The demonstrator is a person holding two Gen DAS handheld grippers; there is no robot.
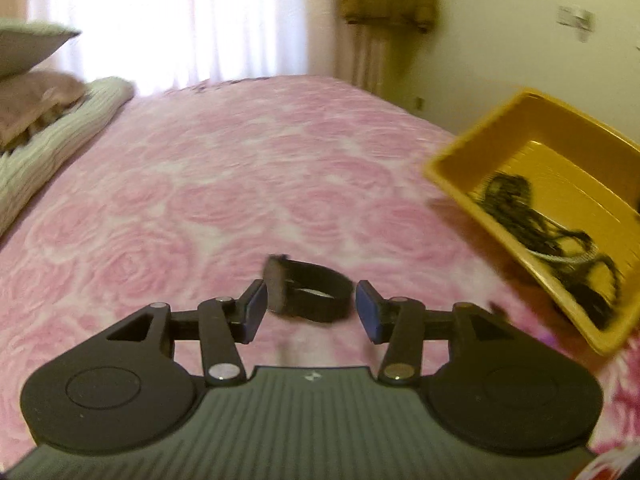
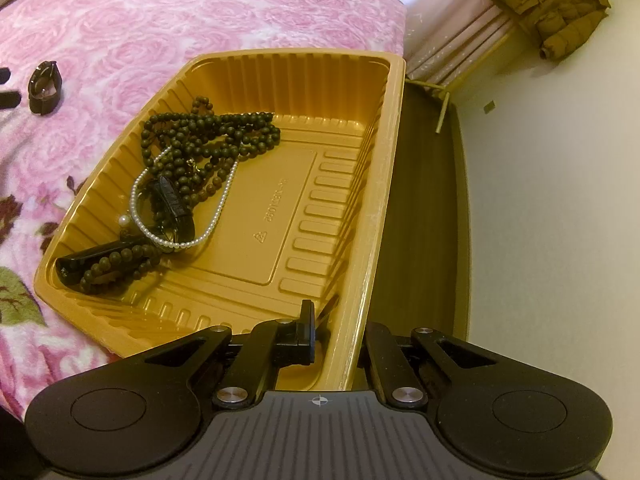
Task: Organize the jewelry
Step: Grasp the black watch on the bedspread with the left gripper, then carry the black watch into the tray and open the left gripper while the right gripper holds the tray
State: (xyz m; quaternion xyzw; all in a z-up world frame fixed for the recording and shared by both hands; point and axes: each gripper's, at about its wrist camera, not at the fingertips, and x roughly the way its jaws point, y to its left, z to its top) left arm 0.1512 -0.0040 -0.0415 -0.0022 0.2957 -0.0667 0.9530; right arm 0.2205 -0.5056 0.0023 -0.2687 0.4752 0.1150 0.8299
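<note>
The black wristwatch [image 1: 308, 294] lies on the pink rose-patterned bed cover [image 1: 224, 184], its strap curled into a loop standing on edge, well apart from the yellow tray [image 1: 532, 148] at the bed's far corner. To take it well, I judge the left claw [image 1: 310, 310] should come a little further forward so its blue pads [image 1: 370, 312] straddle the strap band, then close gently without pressing the loop into the soft cover. That claw stands partly open, the watch just ahead of its tips, nothing held. The right claw [image 2: 340, 340] is clamped on the tray's near rim, steadying it; dark bead strands [image 2: 208, 132] and a pearl necklace [image 2: 180, 200] already lie inside.
</note>
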